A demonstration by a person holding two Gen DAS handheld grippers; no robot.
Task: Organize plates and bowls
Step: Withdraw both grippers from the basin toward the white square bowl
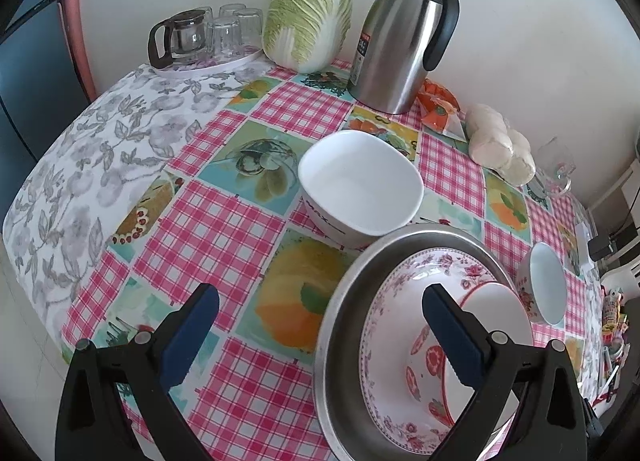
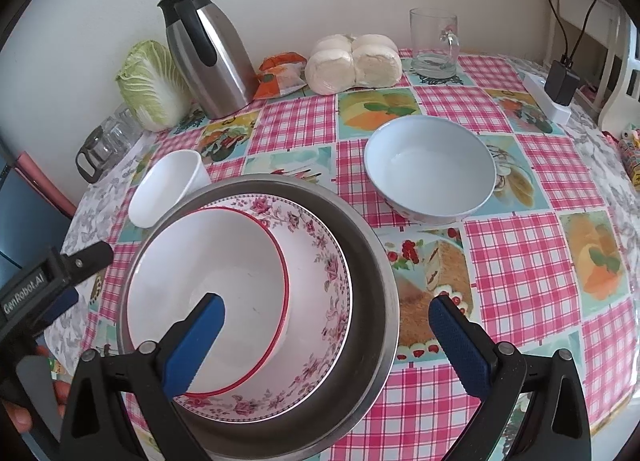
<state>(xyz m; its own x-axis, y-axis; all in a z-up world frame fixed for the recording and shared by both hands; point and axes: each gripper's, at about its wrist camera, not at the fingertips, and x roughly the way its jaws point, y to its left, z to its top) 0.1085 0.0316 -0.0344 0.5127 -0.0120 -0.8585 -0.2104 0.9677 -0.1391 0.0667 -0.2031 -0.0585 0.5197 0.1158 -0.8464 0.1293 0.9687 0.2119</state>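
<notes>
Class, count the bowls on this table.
5: steel bowl, floral bowl in it, red-rimmed bowl inside that, square white bowl, pale blue bowl alone.

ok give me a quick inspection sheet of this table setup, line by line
surface: table with a checked pink tablecloth and a grey floral cloth at one end
job's things: metal basin holding a floral bowl with a red-rimmed bowl nested inside; square white bowl and pale blue bowl standing apart on the cloth
clutter: thermos jug, cabbage, buns, orange packet, glass mug, tray of glasses
grippers: left tool open, above the basin's edge; right tool open over the nested bowls; both hold nothing
cables: black charger with its cord at the far edge
surroundings: plain wall behind
</notes>
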